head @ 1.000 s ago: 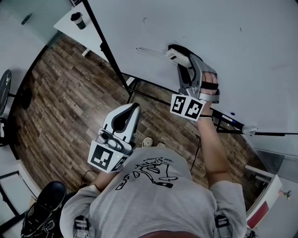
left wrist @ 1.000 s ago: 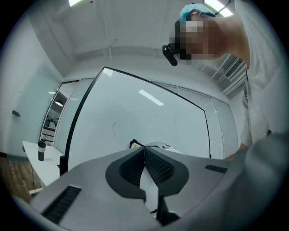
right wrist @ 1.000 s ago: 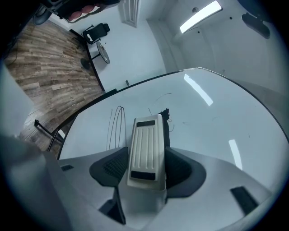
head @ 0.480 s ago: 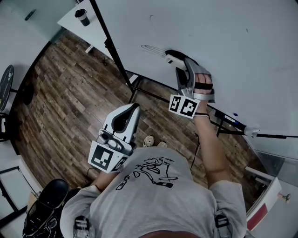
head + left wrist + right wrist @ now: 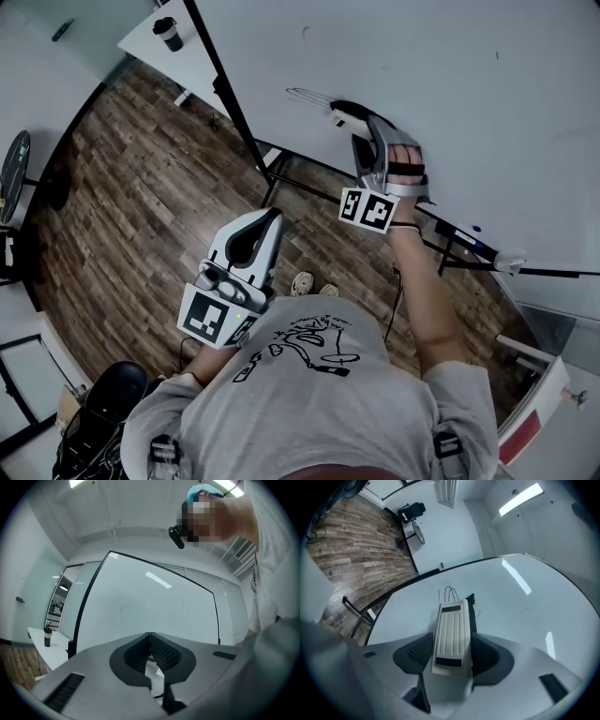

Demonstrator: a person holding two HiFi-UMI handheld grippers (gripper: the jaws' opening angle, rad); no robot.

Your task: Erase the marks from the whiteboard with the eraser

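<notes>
Eraser point(image 5: 451, 634) sits clamped lengthwise in the jaws of the right gripper point(image 5: 451, 657), felt side toward the whiteboard point(image 5: 469, 84). The marks point(image 5: 449, 593) lie just past its tip, near the board's lower-left edge. Left gripper point(image 5: 150, 651) hangs off the board, jaws closed on nothing. Risks are a tilted eraser leaving streaks, or overrunning the board's edge and twisting in the grip.

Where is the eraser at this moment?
In the head view the eraser sits in the right gripper, against the whiteboard, just right of the thin marks.
</notes>
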